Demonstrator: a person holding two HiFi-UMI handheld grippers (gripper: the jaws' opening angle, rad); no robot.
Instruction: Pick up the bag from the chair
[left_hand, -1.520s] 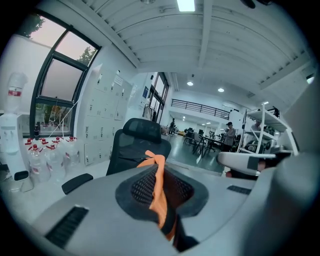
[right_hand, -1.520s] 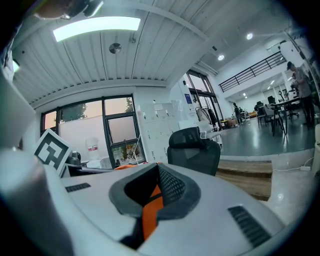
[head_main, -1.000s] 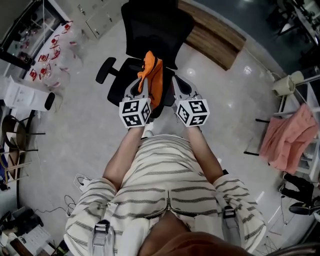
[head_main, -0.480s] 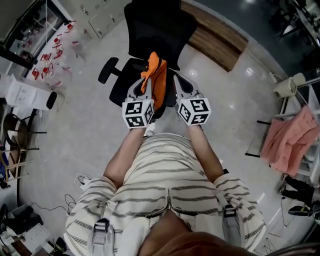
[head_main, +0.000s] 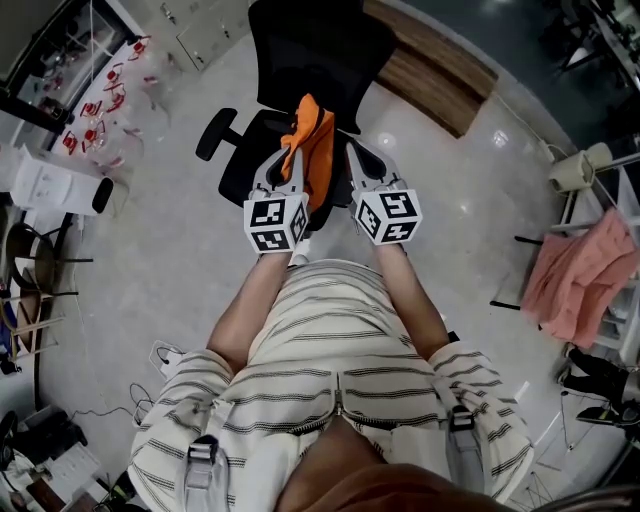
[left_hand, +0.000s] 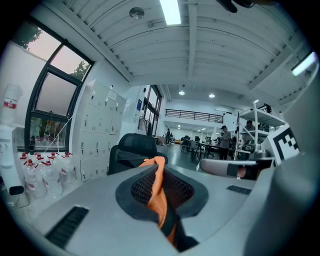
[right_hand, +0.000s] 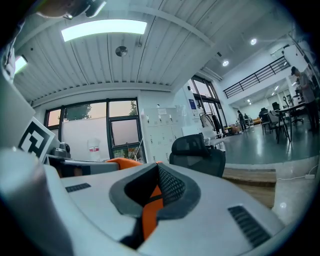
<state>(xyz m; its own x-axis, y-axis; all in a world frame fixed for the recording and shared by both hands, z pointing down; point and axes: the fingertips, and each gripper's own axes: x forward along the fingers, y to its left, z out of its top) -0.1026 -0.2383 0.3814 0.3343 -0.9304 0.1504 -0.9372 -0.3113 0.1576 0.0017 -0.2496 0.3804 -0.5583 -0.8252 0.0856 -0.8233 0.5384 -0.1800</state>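
An orange bag (head_main: 315, 148) hangs above the seat of a black office chair (head_main: 305, 50), held up between my two grippers. My left gripper (head_main: 288, 168) is shut on the bag's left side. In the left gripper view an orange strap (left_hand: 161, 212) is pinched in the dark pads of that gripper (left_hand: 161, 175). My right gripper (head_main: 352, 165) is shut on the bag's right side, and its own view shows an orange strap (right_hand: 149, 215) clamped between the jaws of the right gripper (right_hand: 156, 175). The chair (left_hand: 132, 150) stands just beyond, seen also as the chair (right_hand: 197, 150).
The chair's armrest (head_main: 208, 135) juts out to the left. A wooden platform (head_main: 440, 75) lies behind the chair. Pink cloth (head_main: 580, 280) hangs on a rack at the right. Bottles (head_main: 100, 110) stand at the far left, and cables (head_main: 160, 355) lie on the floor by my left leg.
Both grippers and the orange bag have drifted slightly up and to the right over the seat. Both holds are unchanged.
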